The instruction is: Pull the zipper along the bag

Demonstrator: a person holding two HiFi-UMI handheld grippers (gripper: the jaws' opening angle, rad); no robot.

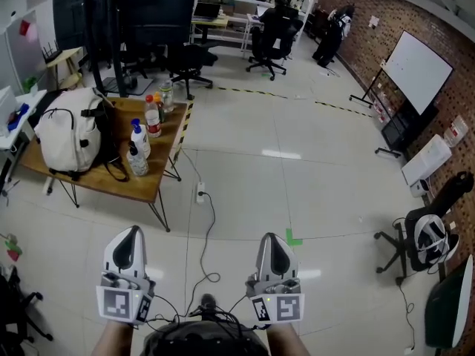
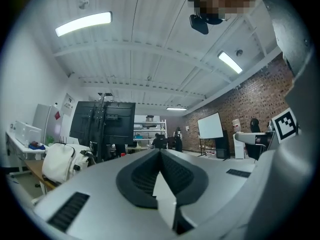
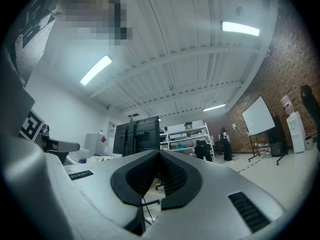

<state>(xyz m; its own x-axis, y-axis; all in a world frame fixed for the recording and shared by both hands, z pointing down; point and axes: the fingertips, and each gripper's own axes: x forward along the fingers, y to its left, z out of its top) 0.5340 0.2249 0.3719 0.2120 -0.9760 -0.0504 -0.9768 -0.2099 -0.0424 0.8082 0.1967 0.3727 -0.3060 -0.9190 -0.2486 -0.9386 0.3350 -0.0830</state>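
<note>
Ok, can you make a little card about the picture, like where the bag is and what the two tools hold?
Bag: white, on the wooden table, far left
Next to it: bottles on the same table
Left tool: shut, empty, over the floor, away from the bag
Right tool: shut, empty, over the floor
Zipper: too small to see

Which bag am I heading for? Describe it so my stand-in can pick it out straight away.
Find the wooden table at the left of the head view, in front of the big black screen. On its left end stands a cream-white backpack with dark straps. It is the table's largest, palest thing, far bulkier than the bottles clustered to its right.
</note>
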